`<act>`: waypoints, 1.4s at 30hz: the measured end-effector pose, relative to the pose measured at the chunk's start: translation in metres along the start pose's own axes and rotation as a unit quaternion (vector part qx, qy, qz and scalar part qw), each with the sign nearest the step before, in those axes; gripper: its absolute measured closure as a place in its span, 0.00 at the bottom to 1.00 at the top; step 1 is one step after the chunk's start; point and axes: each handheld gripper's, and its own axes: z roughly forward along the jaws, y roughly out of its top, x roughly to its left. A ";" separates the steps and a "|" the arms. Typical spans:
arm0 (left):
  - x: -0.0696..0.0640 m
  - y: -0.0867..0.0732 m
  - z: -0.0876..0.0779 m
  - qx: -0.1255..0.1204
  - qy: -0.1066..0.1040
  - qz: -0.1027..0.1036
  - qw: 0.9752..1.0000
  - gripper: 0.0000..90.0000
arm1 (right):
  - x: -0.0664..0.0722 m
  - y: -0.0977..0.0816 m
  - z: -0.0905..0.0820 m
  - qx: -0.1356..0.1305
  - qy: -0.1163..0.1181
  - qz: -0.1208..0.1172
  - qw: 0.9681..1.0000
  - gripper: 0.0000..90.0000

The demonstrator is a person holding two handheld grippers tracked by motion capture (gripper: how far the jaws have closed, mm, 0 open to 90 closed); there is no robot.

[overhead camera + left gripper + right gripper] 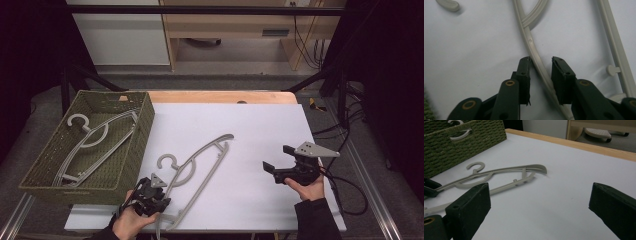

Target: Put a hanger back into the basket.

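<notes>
Left gripper view: we see the left hand-held gripper [541, 61] narrowed around the hanger [537, 60] arm, one pad touching, the hanger flat on the surface [260, 130]. Right hand-held gripper [278, 157] hangs wide open, empty. Risk, we judge: the thin arm slips or pivots when lifted off-centre toward the basket [127, 170].

Left gripper [151, 192] low at near table edge, left hand [131, 222] gripping from below, jaws narrowed, slim gap between pads. Right gripper [276, 161] raised, right hand [307, 189] under body, jaws spread wide, pointing left.
</notes>
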 end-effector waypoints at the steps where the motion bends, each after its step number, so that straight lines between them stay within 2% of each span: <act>1: 0.000 0.000 0.000 0.000 0.000 0.000 1.000 0.77 | 0.000 0.000 0.000 0.000 0.000 0.000 1.000 0.04; 6: 0.002 0.002 0.000 0.001 -0.005 0.002 1.000 0.79 | 0.000 0.000 0.000 0.000 -0.001 0.000 1.000 0.04; 12: 0.010 0.008 0.003 -0.003 -0.028 0.017 0.999 0.85 | 0.000 0.000 0.001 0.003 -0.001 -0.002 1.000 0.04; 15: 0.015 0.013 0.006 -0.012 -0.015 0.031 0.999 0.88 | -0.001 0.000 0.000 0.001 -0.002 -0.002 1.000 0.04; 17: 0.016 0.014 0.007 -0.012 -0.013 0.034 0.999 0.88 | -0.001 0.000 0.000 0.000 -0.002 -0.001 1.000 0.04; 22: 0.013 0.016 0.009 0.000 -0.004 0.034 0.999 0.86 | -0.001 0.000 0.000 0.000 -0.002 -0.001 1.000 0.04; 23: 0.012 0.019 0.009 0.012 -0.003 0.033 0.999 0.86 | -0.001 0.000 0.000 0.000 -0.001 0.000 1.000 0.04; 25: 0.011 0.020 0.009 0.018 0.000 0.038 0.999 0.86 | -0.001 0.000 -0.001 0.000 0.000 0.000 1.000 0.04; 32: 0.009 0.022 0.010 0.021 0.007 0.042 0.999 0.88 | -0.001 0.000 -0.001 -0.001 0.001 0.001 1.000 0.04; 36: 0.010 0.019 0.009 0.010 0.003 0.033 0.999 0.90 | 0.000 0.000 -0.001 -0.001 0.000 0.002 1.000 0.04; 38: 0.011 0.018 0.009 0.007 0.000 0.039 0.999 0.91 | 0.000 0.000 -0.001 -0.001 0.000 0.001 1.000 0.05; 40: 0.010 0.017 0.008 -0.002 0.006 0.044 0.999 0.91 | -0.001 0.000 -0.001 0.000 0.000 -0.001 1.000 0.05; 42: 0.009 0.016 0.005 -0.015 -0.005 0.039 0.999 0.91 | -0.001 0.001 -0.001 -0.003 0.000 0.003 1.000 0.05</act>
